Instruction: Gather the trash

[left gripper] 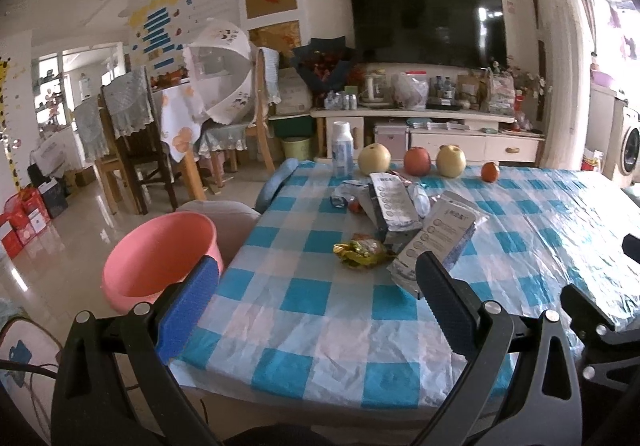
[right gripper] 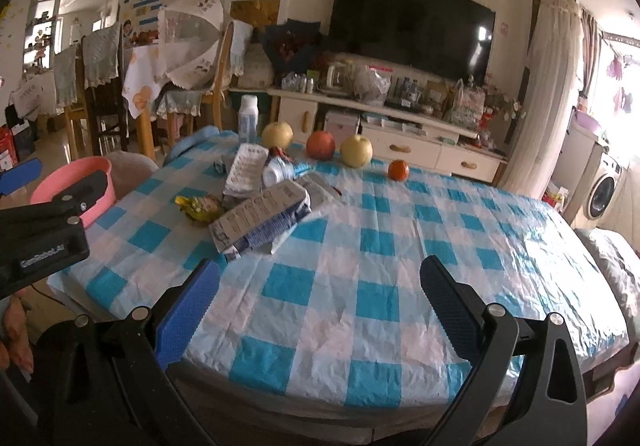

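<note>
Status: collection has not started, judging from the layout. Both tools are empty and all visible trash lies on the table.

Tool state
- Your left gripper is spread wide and holds nothing. It hovers over the near left edge of the table.
- Your right gripper is also spread wide and empty, over the near edge further right.

Trash location
- The trash sits in one cluster on the far left part of the table.
- Nearest you is a flattened carton, lying on its side.
- A second carton lies just behind it, touching it.
- A gold wrapper lies just left of the near carton.
- A crushed cup and small foil scraps lie at the far side of the cluster.

Bin
- The pink bin stands off the table's left edge, beside the left gripper. No trash shows in the part of its interior you can see.

Items to leave, by judgement
- Three large fruits and an orange stand in a row along the far edge, with a bottle at the left end. The fruit looks whole. The bottle stands upright and may not be trash.

Remaining work
- Every piece is left to move. The wrapper and the near carton are closest to the left gripper and to the bin, so start there. Flat cartons may be awkward to pinch off the slick cloth.
</note>
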